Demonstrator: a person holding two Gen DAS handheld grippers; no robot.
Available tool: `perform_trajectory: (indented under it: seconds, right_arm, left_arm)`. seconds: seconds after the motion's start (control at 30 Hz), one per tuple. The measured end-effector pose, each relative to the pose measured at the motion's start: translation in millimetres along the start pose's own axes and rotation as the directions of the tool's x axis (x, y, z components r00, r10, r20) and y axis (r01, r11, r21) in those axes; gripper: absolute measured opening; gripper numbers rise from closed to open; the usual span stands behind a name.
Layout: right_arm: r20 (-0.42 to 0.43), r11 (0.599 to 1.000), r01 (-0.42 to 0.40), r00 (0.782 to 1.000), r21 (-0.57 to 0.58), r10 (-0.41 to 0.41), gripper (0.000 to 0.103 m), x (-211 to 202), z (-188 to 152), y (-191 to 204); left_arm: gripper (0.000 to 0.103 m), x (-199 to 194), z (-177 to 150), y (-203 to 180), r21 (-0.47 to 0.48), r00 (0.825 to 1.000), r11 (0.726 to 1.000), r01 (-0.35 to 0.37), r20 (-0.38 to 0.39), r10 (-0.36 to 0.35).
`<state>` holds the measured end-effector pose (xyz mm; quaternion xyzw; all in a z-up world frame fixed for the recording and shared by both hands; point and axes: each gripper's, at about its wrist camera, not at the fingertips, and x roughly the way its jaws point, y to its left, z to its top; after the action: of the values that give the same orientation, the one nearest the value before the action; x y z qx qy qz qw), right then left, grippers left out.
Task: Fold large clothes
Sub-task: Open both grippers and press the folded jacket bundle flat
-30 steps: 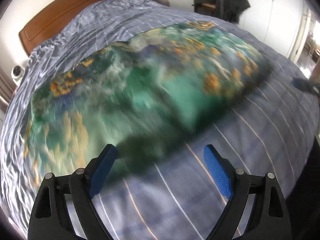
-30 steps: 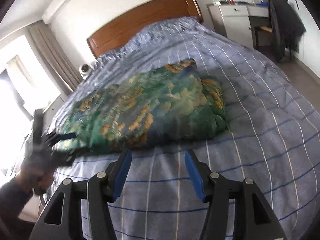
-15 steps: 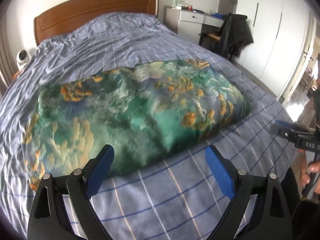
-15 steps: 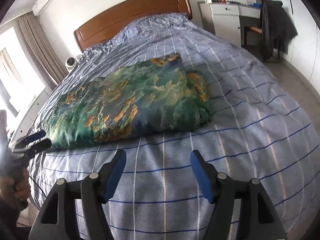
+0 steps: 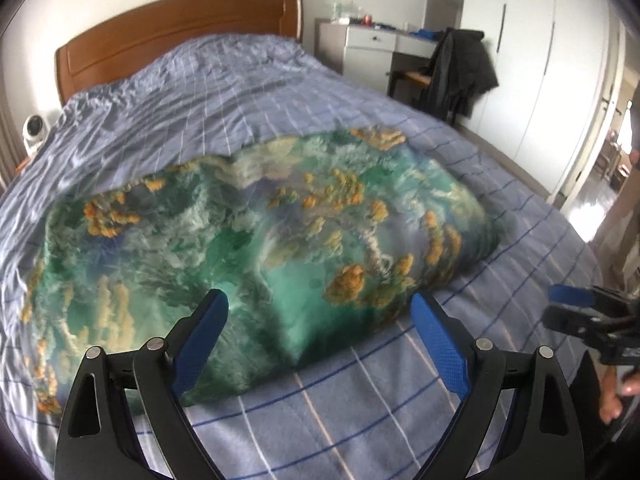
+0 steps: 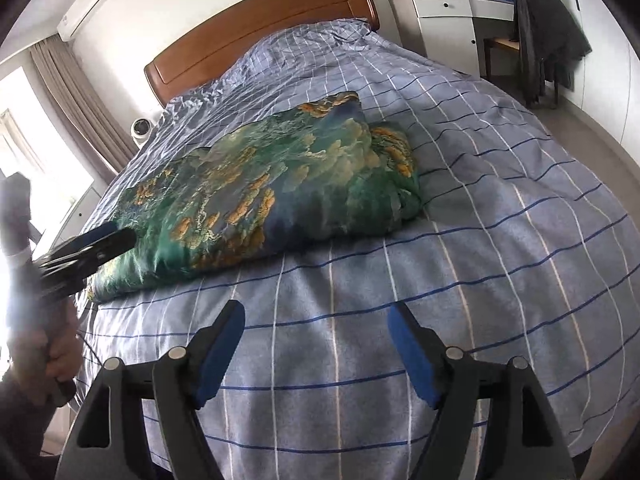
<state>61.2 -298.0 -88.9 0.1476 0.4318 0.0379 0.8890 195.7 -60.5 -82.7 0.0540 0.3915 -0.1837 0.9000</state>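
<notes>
In the left wrist view, the left gripper (image 5: pixel 318 314) is spread wide and holds nothing, hovering at the near edge of the bed (image 5: pixel 248 92) just over the closest part of the folded green and orange garment (image 5: pixel 256 248), while the right gripper (image 5: pixel 570 300) shows at the right edge. In the right wrist view, the right gripper (image 6: pixel 316 320) is likewise spread and empty above the bedcover near the foot edge, the garment (image 6: pixel 280 200) lies across the middle of the bed (image 6: pixel 500 240), apart from these fingers, and the left gripper (image 6: pixel 100 244) reaches over its left end.
</notes>
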Motion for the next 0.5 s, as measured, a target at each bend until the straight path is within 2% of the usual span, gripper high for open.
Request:
perform_trajectory:
  seconds: [0.17,0.23,0.37,0.5]
  right_arm:
    - [0.023,0.999,-0.013,1.0,0.03,0.012,0.076,-2,6,-9]
    - [0.043,0.999,-0.018,0.999,0.048,0.016,0.076,-2,14,-16]
    - [0.047,0.987,-0.069,0.997,0.146,0.063,0.079,16,39,-41]
    - [0.04,0.951,-0.146,0.989,0.271,0.14,0.079,47,52,-62]
  left_arm:
    - [0.094,10,-4,6,-0.042,1.0,0.999,0.014,-0.01,-0.015]
    - [0.099,17,-4,8,-0.043,1.0,0.999,0.024,-0.014,-0.024]
    - [0.099,55,-10,4,0.017,0.993,1.0,-0.027,-0.113,0.028]
    - [0.101,59,-12,-4,0.071,0.992,0.996,-0.046,-0.115,0.054]
